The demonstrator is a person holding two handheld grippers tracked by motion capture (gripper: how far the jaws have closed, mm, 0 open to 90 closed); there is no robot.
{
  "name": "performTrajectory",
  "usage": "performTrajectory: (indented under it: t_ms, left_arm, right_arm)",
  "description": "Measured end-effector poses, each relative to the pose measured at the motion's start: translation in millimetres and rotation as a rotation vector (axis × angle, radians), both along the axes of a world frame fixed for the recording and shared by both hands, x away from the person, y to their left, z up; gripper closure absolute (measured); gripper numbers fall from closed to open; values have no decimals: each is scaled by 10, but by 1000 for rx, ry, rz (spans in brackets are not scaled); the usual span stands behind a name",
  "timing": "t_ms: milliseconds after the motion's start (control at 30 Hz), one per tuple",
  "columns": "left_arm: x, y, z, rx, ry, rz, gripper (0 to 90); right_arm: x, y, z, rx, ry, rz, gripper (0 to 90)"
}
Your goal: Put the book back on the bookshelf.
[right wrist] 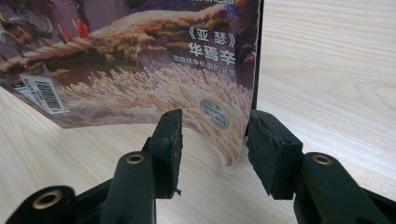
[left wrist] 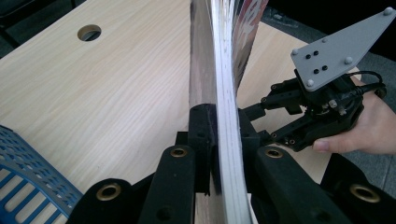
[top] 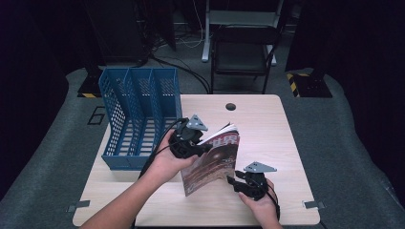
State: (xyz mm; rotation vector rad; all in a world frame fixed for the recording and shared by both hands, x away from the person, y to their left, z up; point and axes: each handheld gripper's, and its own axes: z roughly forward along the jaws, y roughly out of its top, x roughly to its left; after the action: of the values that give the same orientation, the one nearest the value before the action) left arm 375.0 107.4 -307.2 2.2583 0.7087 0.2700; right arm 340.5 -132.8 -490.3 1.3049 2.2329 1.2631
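A magazine [top: 212,162] with a reddish-brown cover stands tilted on the table, its lower edge near the wood. My left gripper [top: 198,148] is shut on its upper left edge; in the left gripper view the white page block [left wrist: 229,140] is pinched between the black jaws. My right gripper [top: 235,182] sits at the magazine's lower right corner, open. In the right gripper view the cover's corner [right wrist: 219,135] hangs between the spread pads [right wrist: 170,140] without being pinched. The right gripper [left wrist: 266,119] also shows in the left gripper view, held by a hand.
A blue three-slot file rack [top: 138,117] stands at the table's left, openings facing up and toward me, just left of the left gripper. The wooden table [top: 267,129] has a cable hole [top: 230,106] near its far edge. A black chair [top: 243,50] stands beyond the table.
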Motion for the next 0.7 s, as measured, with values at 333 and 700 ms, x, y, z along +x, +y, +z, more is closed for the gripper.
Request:
performTrajectory:
  t_ms: [333,700]
  left_arm:
    - [-1,-6,6,10,-2,-2,837]
    - [5,-7,13,21,-6,-2,839]
  right_arm:
    - [-2,-1,-2,-1,3,10,552]
    - [-4,-1,-2,4,8,6,552]
